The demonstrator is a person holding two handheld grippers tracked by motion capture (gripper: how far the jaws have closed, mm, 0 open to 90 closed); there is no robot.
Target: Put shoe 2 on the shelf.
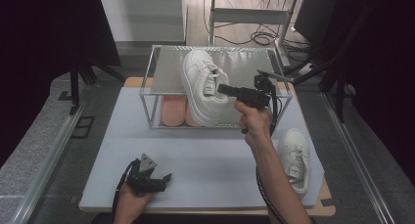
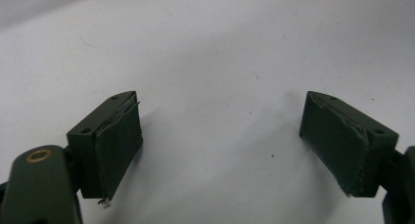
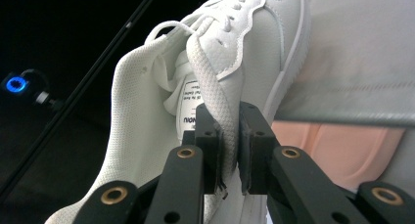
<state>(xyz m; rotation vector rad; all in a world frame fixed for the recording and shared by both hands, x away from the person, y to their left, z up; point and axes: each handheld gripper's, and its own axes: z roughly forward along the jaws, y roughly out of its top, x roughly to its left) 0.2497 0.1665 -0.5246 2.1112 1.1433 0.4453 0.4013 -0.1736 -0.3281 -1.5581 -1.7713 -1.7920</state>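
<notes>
A white sneaker (image 1: 201, 84) hangs tilted over the front edge of a metal shelf rack (image 1: 166, 72), its toe over the top plate. My right gripper (image 1: 224, 90) is shut on the padded collar of that sneaker (image 3: 230, 62), the pads (image 3: 214, 150) pinching the rim beside the tongue label. A second white sneaker (image 1: 295, 158) lies on the table at the right. My left gripper (image 1: 164, 177) rests low near the front left of the table, its fingers (image 2: 117, 145) wide apart over bare white surface, nothing between them.
A pink pair of insoles or slippers (image 1: 173, 111) lies on the rack's lower level. The white table mat (image 1: 210, 155) sits on a wooden top. Cables (image 1: 259, 38) and desk legs stand behind the rack. Dark curtains flank both sides.
</notes>
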